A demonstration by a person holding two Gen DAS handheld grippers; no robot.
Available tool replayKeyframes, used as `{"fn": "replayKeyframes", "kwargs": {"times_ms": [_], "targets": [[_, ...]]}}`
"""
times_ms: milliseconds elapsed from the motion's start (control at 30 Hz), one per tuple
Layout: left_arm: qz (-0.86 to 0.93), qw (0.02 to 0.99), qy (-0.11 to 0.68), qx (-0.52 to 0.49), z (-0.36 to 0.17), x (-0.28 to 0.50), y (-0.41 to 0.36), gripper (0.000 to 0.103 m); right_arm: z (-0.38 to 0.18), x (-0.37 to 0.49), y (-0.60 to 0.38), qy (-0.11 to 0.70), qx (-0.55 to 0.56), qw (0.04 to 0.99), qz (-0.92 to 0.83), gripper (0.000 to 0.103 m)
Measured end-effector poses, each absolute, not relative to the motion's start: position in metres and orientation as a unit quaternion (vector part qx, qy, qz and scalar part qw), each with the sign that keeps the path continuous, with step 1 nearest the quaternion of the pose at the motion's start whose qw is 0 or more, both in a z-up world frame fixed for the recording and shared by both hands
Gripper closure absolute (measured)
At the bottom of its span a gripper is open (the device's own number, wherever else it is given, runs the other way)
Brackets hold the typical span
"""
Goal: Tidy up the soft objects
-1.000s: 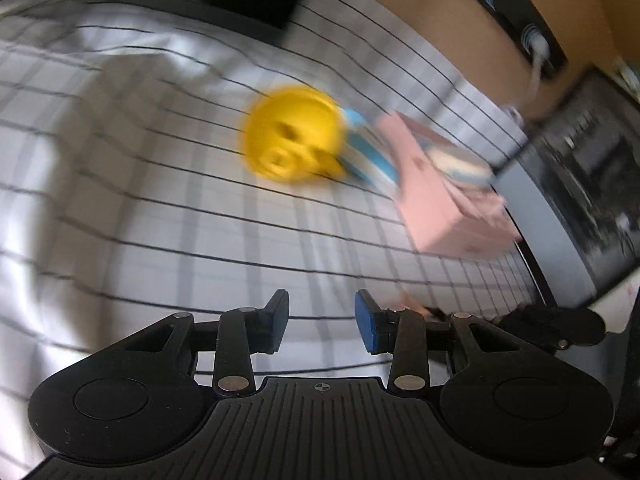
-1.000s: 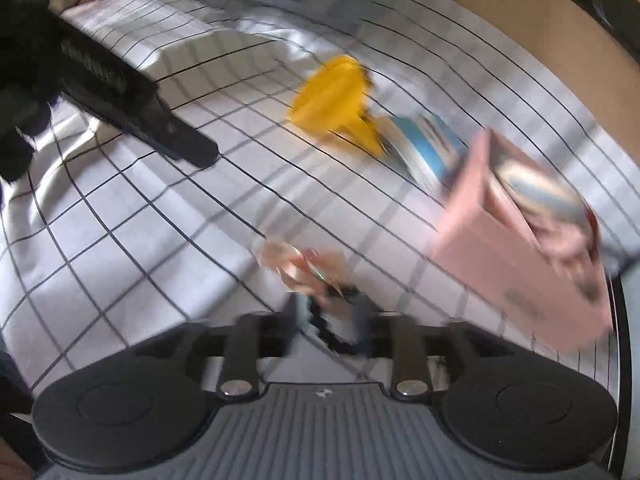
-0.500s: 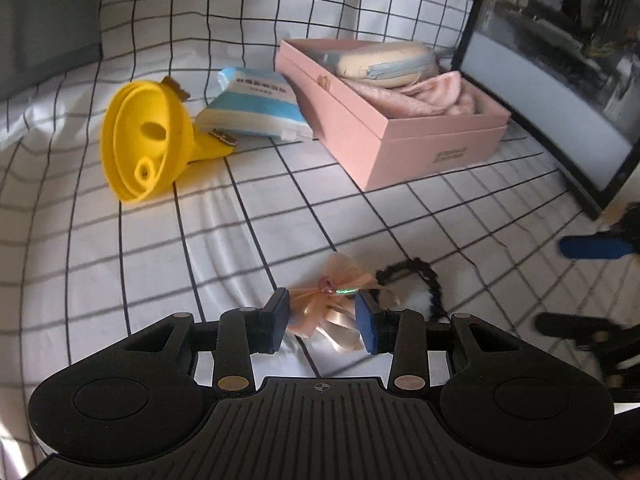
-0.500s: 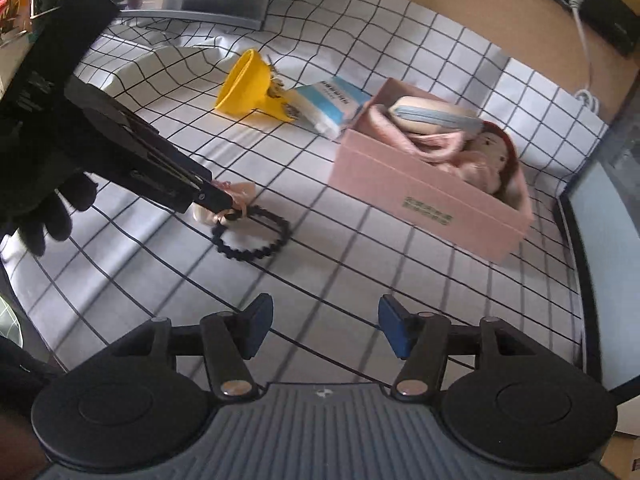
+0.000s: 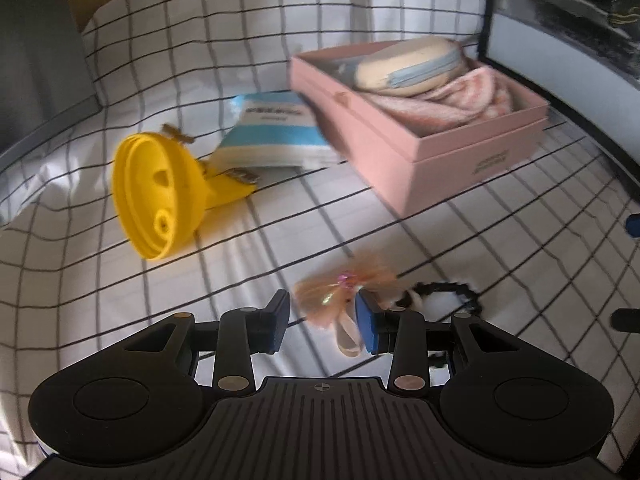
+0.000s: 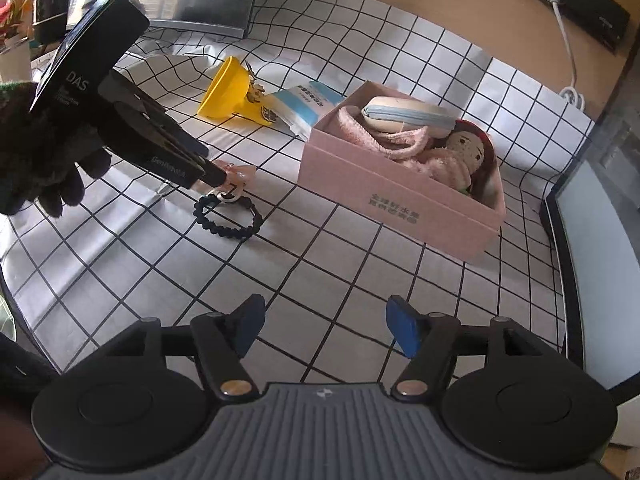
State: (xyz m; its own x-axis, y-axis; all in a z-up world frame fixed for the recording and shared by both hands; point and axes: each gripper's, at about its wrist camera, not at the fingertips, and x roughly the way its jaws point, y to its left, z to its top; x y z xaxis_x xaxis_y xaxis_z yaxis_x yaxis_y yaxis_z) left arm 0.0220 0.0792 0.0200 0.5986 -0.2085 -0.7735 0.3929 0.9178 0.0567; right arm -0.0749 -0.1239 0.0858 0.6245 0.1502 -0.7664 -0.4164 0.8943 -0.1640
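the left hand-held gripper (image 5: 322,326) closes in on a peach ribbon bow hair tie with a small pink bead (image 5: 340,294), which lies on the white black-grid cloth (image 5: 120,288) in front of the open pink cardboard box (image 5: 448,168), on the near side of it and well apart from its wall. the blue-padded fingers (image 5: 364,324) stand narrowly parted with the bow between them; whether the pads already touch the ribbon cannot be told through the blur. a black beaded hair loop (image 6: 228,218) lies touching the bow, on the side away from the yellow plastic funnel (image 5: 156,196). the box already holds a cream zip pouch (image 6: 404,114), a pink knitted cloth (image 6: 400,140) and a rag doll (image 6: 468,152); a blue-and-white tissue pack (image 5: 276,134) rests against the box's far corner. the right hand-held gripper (image 6: 324,330) hangs back from the box, fingers wide and empty. the step in hand looks like picking up the bow; the next move likely calls for pinching only the ribbon, clear of the loop, before lifting toward the box.
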Motion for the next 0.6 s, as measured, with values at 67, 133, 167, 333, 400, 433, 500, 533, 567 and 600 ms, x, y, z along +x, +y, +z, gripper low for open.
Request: {"fn": "replayKeyframes", "kwargs": {"times_ms": [67,133,167,333,400,433,500,533,567,600], "targets": [[-0.17,0.887,0.417,0.103,0.022,0.024,0.084,0.063,0.085,-0.074,-0.125,0.401,-0.167,0.886,0.162,0.035],[-0.191,0.884,0.416,0.094,0.026,0.025,0.088,0.063,0.084,-0.073,-0.128,0.401,-0.165,0.887,0.161,0.034],[-0.204,0.882,0.415,0.097,0.028,0.027,0.087,0.063,0.084,-0.072,-0.13,0.402,-0.162,0.887,0.159,0.033],[-0.234,0.864,0.419,0.153,0.024,0.038,0.072,0.063,0.08,-0.07,-0.135,0.411,-0.154,0.886,0.148,0.033],[-0.238,0.86,0.422,0.16,0.022,0.044,0.067,0.063,0.079,-0.072,-0.136,0.412,-0.151,0.887,0.144,0.033],[-0.243,0.857,0.423,0.163,0.021,0.047,0.065,0.063,0.078,-0.073,-0.137,0.413,-0.15,0.887,0.141,0.033],[-0.252,0.856,0.418,0.171,0.019,0.049,0.059,0.063,0.078,-0.075,-0.139,0.415,-0.146,0.888,0.134,0.033],[-0.257,0.855,0.413,0.178,0.018,0.05,0.055,0.063,0.077,-0.075,-0.141,0.417,-0.143,0.888,0.13,0.033],[-0.262,0.854,0.409,0.186,0.018,0.051,0.052,0.064,0.076,-0.076,-0.142,0.419,-0.14,0.888,0.126,0.032],[-0.267,0.853,0.405,0.194,0.018,0.051,0.049,0.065,0.076,-0.076,-0.144,0.422,-0.136,0.888,0.123,0.032]]}}
